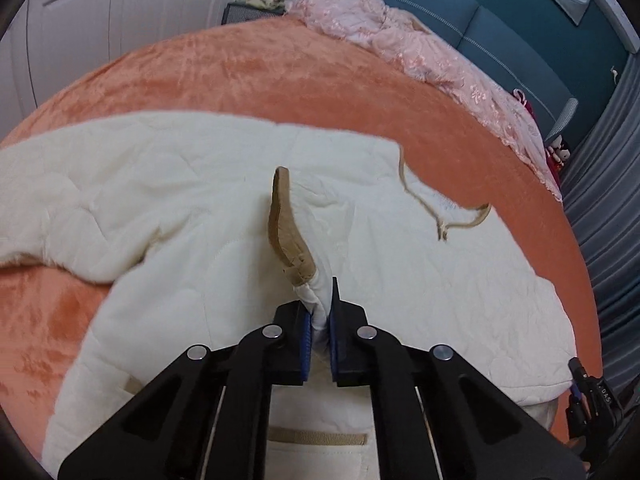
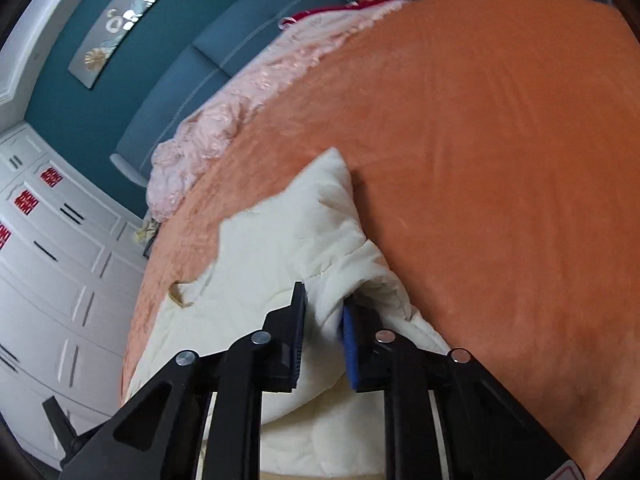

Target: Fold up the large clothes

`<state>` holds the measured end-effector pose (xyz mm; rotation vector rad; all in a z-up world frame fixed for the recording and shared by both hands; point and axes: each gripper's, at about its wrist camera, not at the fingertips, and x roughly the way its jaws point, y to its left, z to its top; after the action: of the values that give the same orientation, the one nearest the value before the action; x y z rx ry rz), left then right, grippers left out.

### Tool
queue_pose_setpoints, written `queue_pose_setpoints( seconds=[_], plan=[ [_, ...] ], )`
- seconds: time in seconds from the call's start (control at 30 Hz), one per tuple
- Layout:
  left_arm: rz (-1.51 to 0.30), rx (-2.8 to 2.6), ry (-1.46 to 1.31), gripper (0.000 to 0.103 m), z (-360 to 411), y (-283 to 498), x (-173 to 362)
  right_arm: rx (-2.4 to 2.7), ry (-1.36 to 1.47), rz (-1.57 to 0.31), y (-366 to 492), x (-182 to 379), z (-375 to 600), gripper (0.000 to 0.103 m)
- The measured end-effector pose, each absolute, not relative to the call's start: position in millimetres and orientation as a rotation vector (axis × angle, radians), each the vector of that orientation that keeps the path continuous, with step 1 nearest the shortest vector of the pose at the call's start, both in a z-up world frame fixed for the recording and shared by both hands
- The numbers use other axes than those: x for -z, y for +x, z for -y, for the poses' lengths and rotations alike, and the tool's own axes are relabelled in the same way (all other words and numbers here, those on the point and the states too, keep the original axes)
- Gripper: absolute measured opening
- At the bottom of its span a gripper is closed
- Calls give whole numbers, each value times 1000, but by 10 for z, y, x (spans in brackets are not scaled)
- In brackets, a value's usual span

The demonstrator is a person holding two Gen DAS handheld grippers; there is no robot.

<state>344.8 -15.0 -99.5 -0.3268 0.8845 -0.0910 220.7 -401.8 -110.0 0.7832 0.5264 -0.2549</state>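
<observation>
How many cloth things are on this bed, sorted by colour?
Cream quilted jacket with tan trim: 1, pinched by both the left gripper and the right gripper
Pink crumpled lacy bedding: 1
Orange plush bed cover: 1
Total: 3

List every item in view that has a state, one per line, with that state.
Left gripper: shut on a pinch of the cream jacket.
Right gripper: shut on a bunched fold of the same jacket.
Cream jacket: spread on the bed, not yet folded, partly lifted.
Tan trim: raised, standing up from the jacket.
Drawstring: loose, lying across the jacket.
Pink blanket: crumpled at the bed's far edge.
Orange bedspread: laid flat.
</observation>
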Motion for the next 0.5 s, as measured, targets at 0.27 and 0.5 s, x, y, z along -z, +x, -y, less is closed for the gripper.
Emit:
queue_pose_setpoints(
  seconds=[0.27,0.5],
  plan=[
    [-968,36,-149,5,253,3443,1526,383,541,-776,2423,1644,3880,7],
    [-928,36,-137,7,253,3381,1633,475,377,-811,2435,1409,3687,22]
  ],
)
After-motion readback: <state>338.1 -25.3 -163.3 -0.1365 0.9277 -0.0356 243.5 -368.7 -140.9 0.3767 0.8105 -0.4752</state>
